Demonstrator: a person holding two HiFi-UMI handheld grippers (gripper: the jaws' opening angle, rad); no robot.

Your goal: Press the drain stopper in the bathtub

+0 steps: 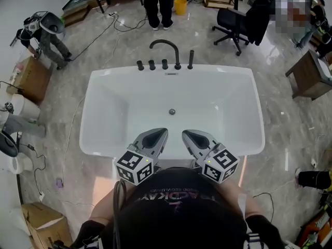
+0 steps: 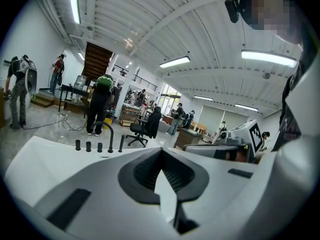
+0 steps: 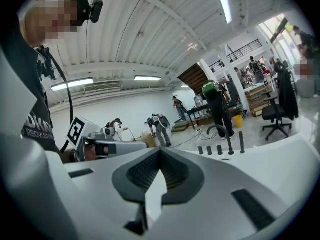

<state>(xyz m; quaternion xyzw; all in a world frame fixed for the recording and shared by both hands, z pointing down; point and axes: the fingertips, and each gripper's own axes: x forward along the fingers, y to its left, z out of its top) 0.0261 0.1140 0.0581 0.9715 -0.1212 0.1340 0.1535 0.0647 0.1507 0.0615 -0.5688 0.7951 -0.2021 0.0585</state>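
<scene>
Both grippers hang above the near rim of the bathtub (image 1: 223,69).
Head view: the drain stopper (image 1: 171,111) sits mid-floor, apart from the left gripper (image 1: 157,135) and the right gripper (image 1: 191,136). Left gripper view: fingers (image 2: 90,184) closed together, empty. Right gripper view: fingers (image 3: 240,184) closed together, also empty.

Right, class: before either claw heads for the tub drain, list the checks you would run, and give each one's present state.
1. Drain stopper visible on the bathtub floor: ok.
2. Nothing lying in the path down to the stopper: ok.
3. Left claw shut and empty: ok.
4. Right claw shut and empty: ok.
5. A claw positioned over the stopper: not ok; both hang at the near rim, by the person's chest.
6. Stopper already pressed down: cannot tell, too small.
</scene>
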